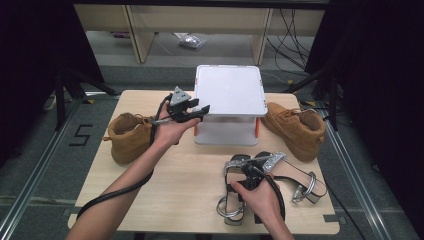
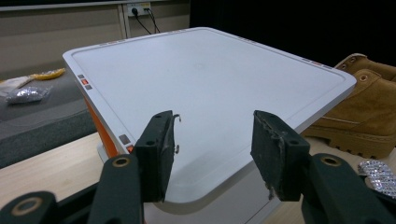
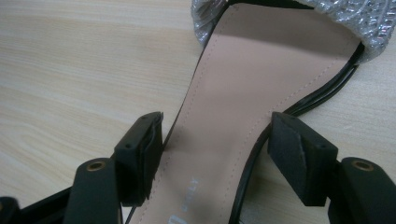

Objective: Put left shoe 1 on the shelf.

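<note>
My left gripper hangs open above the table by the front left corner of a white box. In the left gripper view its jaws frame the box's flat lid, with nothing between them. My right gripper is low over a silver-strapped sandal near the table's front. In the right gripper view it stands open, its jaws on either side of the sandal's pink insole without pressing on it. A second sandal lies just to the right.
A tan boot stands at the table's left and another to the right of the box. The wooden table has bare room at its front left. Beyond its far edge is floor, with shelving legs and cables.
</note>
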`<state>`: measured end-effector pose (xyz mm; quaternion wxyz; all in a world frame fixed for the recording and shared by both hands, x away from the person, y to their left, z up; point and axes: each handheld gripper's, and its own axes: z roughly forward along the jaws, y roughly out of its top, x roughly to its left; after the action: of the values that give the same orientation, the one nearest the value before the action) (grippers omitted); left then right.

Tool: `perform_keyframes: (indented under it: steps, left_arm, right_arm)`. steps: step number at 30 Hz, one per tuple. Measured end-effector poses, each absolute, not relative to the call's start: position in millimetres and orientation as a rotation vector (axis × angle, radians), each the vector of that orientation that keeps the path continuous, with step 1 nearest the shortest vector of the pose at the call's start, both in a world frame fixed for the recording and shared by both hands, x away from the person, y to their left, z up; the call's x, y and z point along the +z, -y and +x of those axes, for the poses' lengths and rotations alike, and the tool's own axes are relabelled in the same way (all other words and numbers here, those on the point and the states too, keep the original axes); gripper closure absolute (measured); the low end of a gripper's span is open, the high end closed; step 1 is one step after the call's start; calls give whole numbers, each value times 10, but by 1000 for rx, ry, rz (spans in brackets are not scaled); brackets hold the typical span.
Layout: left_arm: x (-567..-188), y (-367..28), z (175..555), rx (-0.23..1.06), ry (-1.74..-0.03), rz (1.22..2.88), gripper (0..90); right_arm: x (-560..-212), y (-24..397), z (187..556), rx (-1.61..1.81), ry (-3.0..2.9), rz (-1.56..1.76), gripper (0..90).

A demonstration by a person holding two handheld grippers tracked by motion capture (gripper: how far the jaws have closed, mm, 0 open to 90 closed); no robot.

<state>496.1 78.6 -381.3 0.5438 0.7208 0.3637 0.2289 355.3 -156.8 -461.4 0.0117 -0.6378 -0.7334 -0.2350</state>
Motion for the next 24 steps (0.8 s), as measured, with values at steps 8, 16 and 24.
perform_keyframes:
  steps: [8,16,24]
  left_arm:
    - [-3855,-727,5018,526,-884,1724,478]
    - [-3880,-723,5040,516,-901,1725,463]
    - [-3872,-706,5052,510,-905,1728,453]
  right_arm:
    - [-4601,1517,3557,-687,2137,-2086,354]
    - [-4614,1522,3637,-625,2183,-2059,314]
    - [-4655,1419,3683,-482,2240,-2021,284]
